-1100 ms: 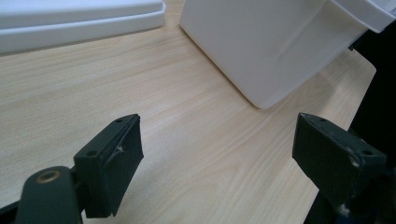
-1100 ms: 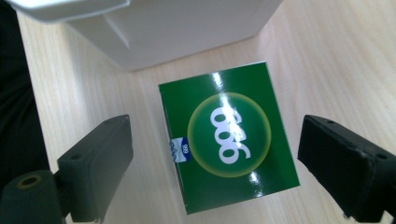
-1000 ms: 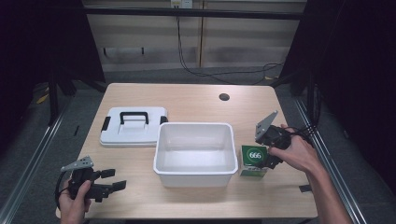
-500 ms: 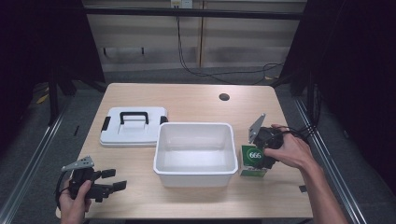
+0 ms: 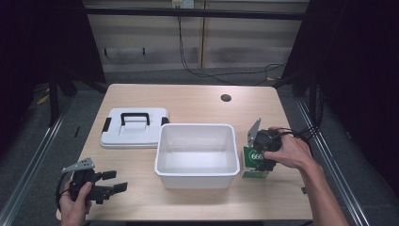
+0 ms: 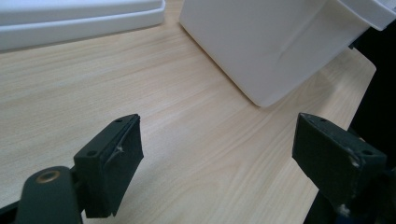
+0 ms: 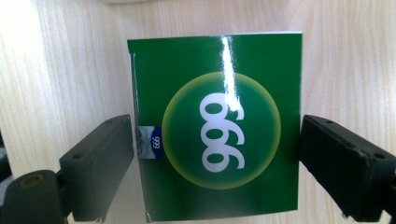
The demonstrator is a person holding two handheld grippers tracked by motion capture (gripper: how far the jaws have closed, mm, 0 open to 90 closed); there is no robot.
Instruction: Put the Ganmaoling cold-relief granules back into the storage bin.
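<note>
Pale wooden table (image 5: 197,106) under dim light, dark floor around it, cables along a back wall. Near table centre, slightly toward 5 o'clock, a white bin (image 5: 196,154), open top. At 9 o'clock from bin, just beside it, a white lid (image 5: 134,128) with black handle, flat on table. At 1 o'clock from bin, well apart, a small dark hole (image 5: 226,98) in tabletop.

At 3 o'clock from bin, just beside its wall, a green box (image 5: 253,160) marked 666 in white inside a yellow-ringed circle, resting on table. Right gripper (image 5: 260,157) over box, held by right hand (image 5: 289,151), pointing down. From right gripper view: box (image 7: 217,126) between jaws, right gripper (image 7: 210,163) spread to box width, left jaw touching or nearly touching box edge, right jaw just beside opposite edge; firm clamping not clear.

At 7 o'clock from bin, near table's front edge, left gripper (image 5: 115,181) in left hand (image 5: 75,200), low over table, pointing toward 3 o'clock. From left gripper view: left gripper (image 6: 217,149) with jaws wide apart, bare wood between, bin wall (image 6: 261,42) ahead at 1 o'clock, lid edge (image 6: 79,18) at 11 o'clock.
</note>
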